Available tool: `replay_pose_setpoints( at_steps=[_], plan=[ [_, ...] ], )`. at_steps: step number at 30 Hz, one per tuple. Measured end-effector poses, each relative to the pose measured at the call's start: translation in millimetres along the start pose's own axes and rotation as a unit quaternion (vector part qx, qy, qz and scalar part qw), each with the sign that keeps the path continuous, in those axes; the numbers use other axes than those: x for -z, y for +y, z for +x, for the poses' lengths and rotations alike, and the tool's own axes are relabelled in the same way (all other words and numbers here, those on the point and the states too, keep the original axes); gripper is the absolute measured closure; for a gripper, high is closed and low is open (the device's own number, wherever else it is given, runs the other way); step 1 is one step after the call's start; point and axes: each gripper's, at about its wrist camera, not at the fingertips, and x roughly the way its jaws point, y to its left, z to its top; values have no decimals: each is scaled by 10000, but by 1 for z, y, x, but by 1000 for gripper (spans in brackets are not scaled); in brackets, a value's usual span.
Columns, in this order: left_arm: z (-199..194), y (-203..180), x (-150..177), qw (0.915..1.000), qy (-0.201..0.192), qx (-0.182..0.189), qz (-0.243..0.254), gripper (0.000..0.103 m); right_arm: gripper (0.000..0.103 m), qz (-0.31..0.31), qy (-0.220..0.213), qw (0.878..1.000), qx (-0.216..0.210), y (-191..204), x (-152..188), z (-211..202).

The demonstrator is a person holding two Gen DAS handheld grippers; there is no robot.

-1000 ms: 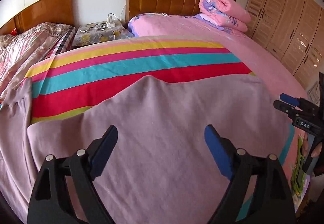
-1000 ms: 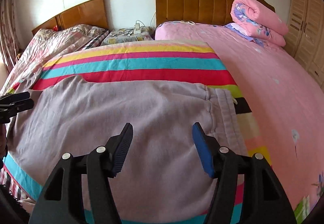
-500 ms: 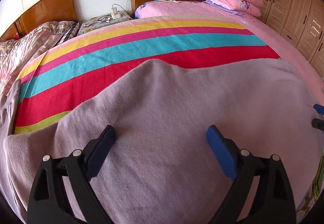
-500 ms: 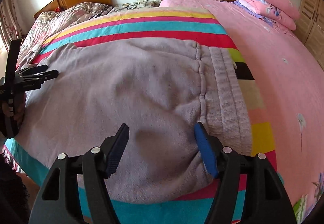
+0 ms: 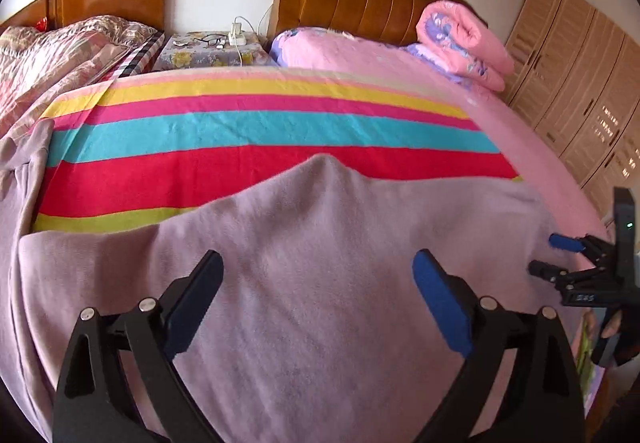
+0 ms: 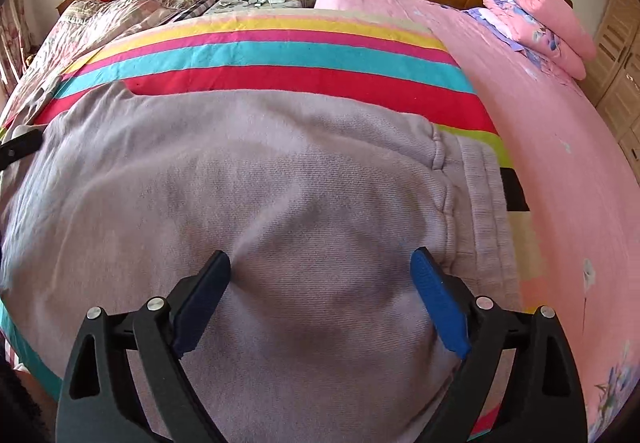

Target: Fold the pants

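Both claws, left claw (image 5: 318, 285) and right claw (image 6: 320, 283), stand wide, holding nothing. The pants (image 6: 248, 179) lie directly beneath them, waistband (image 6: 480, 211) beside the right claw's right finger. Recommend pinching the near edge squarely before folding.

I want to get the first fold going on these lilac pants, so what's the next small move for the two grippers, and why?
Probably close the right gripper on the cloth near the waistband. Its fingers are open and look pressed into the pants, which lie spread flat on the striped blanket. The left gripper is open too, over the leg side, holding nothing.
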Motion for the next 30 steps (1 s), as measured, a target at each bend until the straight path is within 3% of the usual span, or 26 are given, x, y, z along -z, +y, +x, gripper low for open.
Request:
replay_pose_setpoints(
  at_steps=[3, 5, 7, 9, 11, 13, 14, 16, 17, 19, 21, 23, 26, 30],
  plan=[
    [-68, 46, 2, 9971, -597, -340, -315, 6, 15, 48, -446, 9990, -60, 9, -17, -26],
    [-113, 89, 17, 9897, -927, -841, -690, 2, 15, -94, -839, 9951, -510, 36, -37, -43],
    [-153, 137, 41, 9752, -1095, -1481, -1224, 2, 15, -529, -1041, 9842, -1330, 84, -62, -50],
    [-193, 186, 69, 9525, -1226, -2088, -1849, 2, 15, -1202, -1105, 9662, -1994, 149, -85, -50],
    [-228, 229, 101, 9240, -1296, -2632, -2453, 2, 15, -2019, -1201, 9395, -2494, 228, -105, -51],
    [-256, 268, 127, 8928, -1265, -3106, -3008, 2, 20, -2800, -1271, 9021, -3026, 309, -121, -53],
    [-270, 284, 139, 8812, -1292, -3201, -3230, 2, 22, -3149, -1278, 8817, -3273, 350, -127, -53],
    [-289, 311, 155, 8666, -1274, -3263, -3555, 2, 25, -3710, -1132, 8418, -3755, 428, -135, -51],
    [-296, 323, 161, 8631, -1225, -3254, -3664, 3, 27, -3922, -1012, 8253, -3936, 466, -137, -50],
    [-301, 341, 169, 8640, -1263, -2985, -3852, 4, 41, -4278, -778, 7942, -4244, 540, -134, -50],
    [-298, 353, 170, 8615, -1208, -2816, -4049, 15, 44, -4446, -513, 7727, -4501, 603, -135, -46],
    [-292, 357, 172, 8590, -1184, -2747, -4154, 21, 46, -4536, -275, 7600, -4646, 651, -135, -39],
    [-281, 368, 174, 8578, -1207, -2466, -4346, 40, 52, -4716, -78, 7488, -4657, 703, -131, -25],
    [-274, 367, 171, 8575, -1243, -2561, -4284, 41, 56, -4857, 71, 7461, -4554, 728, -124, -4]
  ],
)
